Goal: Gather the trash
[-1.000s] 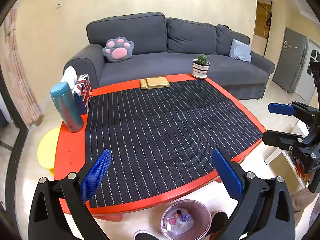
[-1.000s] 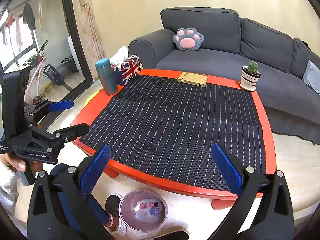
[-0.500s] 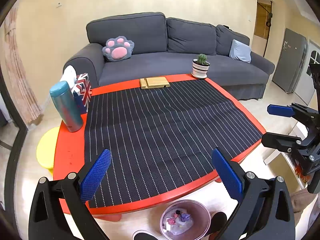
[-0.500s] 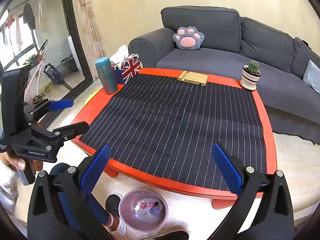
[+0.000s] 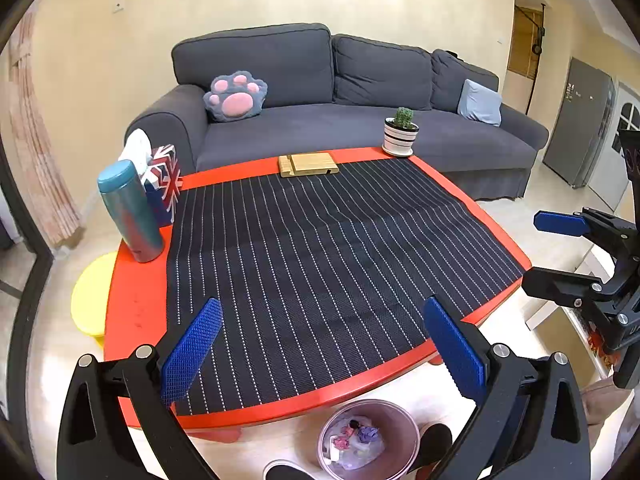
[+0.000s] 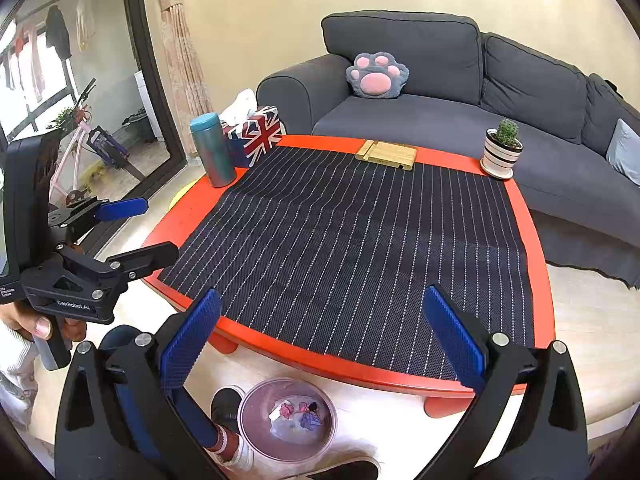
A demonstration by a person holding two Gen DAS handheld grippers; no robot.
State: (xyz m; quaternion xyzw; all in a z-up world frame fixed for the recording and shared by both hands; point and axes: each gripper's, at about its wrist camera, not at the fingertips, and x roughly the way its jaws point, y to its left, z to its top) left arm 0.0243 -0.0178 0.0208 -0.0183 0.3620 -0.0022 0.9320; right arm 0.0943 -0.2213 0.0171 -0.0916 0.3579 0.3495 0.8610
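Left wrist view: both grippers' jaws wide, empty; trash bin (image 5: 370, 438) upright, mouth upward.

You face an orange-red bench (image 5: 136, 300) under a black mat (image 5: 320, 264) with white pinstripes. Your claws carry blue pads (image 5: 192, 350) on black frames. The flask (image 5: 130, 210) is teal, the tissue box (image 5: 164, 184) Union Jack, the pot (image 5: 400, 142) white with black stripes, the sofa (image 5: 340, 120) dark grey.

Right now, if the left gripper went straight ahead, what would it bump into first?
Probably the striped mat on the red table. The open left gripper points slightly down over its near edge, nothing between; depth is hard to judge.
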